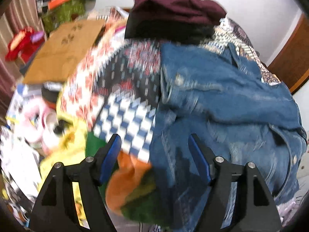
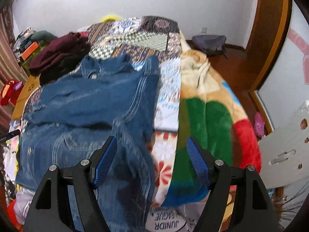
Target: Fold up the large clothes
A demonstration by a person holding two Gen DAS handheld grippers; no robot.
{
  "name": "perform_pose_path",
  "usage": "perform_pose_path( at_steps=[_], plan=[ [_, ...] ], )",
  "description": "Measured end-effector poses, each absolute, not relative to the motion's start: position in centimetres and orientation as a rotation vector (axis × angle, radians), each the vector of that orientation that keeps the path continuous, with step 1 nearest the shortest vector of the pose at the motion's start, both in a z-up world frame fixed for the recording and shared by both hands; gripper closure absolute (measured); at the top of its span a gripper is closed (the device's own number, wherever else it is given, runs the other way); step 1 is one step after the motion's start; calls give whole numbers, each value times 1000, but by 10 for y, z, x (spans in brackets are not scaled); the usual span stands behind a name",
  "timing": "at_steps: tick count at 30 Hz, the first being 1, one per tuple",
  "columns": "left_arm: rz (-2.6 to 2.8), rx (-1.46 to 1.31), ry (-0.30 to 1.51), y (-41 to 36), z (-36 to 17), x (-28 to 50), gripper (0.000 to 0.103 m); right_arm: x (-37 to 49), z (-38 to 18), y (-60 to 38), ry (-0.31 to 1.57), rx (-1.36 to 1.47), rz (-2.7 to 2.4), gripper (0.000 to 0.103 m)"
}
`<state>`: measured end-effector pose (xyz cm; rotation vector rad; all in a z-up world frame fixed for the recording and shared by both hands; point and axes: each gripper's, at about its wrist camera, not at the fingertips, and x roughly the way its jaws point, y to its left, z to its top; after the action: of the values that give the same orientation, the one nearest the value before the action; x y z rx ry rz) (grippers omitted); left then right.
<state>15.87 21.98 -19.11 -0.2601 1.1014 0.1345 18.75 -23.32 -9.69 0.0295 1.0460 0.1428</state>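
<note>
A blue denim jacket (image 2: pixel 92 100) lies spread on the patterned bedspread (image 2: pixel 135 38), sleeves folded in over its body; it also shows in the left wrist view (image 1: pixel 222 100). My left gripper (image 1: pixel 154 141) is open and empty above the jacket's left edge, over the bedspread (image 1: pixel 123 71). My right gripper (image 2: pixel 151 143) is open and empty above the jacket's right edge. A folded maroon and black garment pile (image 2: pixel 59 56) sits at the jacket's far left, also in the left wrist view (image 1: pixel 173 13).
A colourful fleece blanket (image 2: pixel 208 119) lies right of the jacket. A cardboard piece (image 1: pixel 65 46), toys and clutter (image 1: pixel 36 116) lie on the left. A grey bag (image 2: pixel 210 42) sits on the wooden floor. A white panel (image 2: pixel 289 147) stands at right.
</note>
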Motion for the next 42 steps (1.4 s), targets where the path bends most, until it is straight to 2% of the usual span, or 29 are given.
perform_pose_path(
  at_steps=[7,10,11,13,14,15,19,29,35,40,42],
  plan=[
    [20,-433,1169,216,-225,133,32,180,-115,-231,1078,77,164,32],
    [15,-402,1155,204,-224,131,34,181,-119,-232,1070,115,191,32],
    [7,-388,1146,200,-222,130,38,181,-120,-232,1068,132,198,33],
    [8,-348,1130,192,-216,130,60,180,-120,-231,1059,172,253,55],
    [25,-303,1117,187,-212,129,68,179,-119,-229,1059,179,275,72],
    [38,-269,1109,184,-209,129,79,179,-117,-227,1049,169,277,80],
    [55,-187,1078,178,-194,128,103,177,-105,-219,987,133,293,87],
    [-14,-196,957,170,-147,162,103,210,-68,-210,857,147,355,90],
    [42,-121,805,175,-104,205,103,250,-72,-210,855,169,337,90],
    [69,-130,855,185,-110,237,103,278,-98,-206,911,170,301,90],
    [94,-145,902,190,-124,238,99,282,-111,-203,938,162,289,90]
  ],
)
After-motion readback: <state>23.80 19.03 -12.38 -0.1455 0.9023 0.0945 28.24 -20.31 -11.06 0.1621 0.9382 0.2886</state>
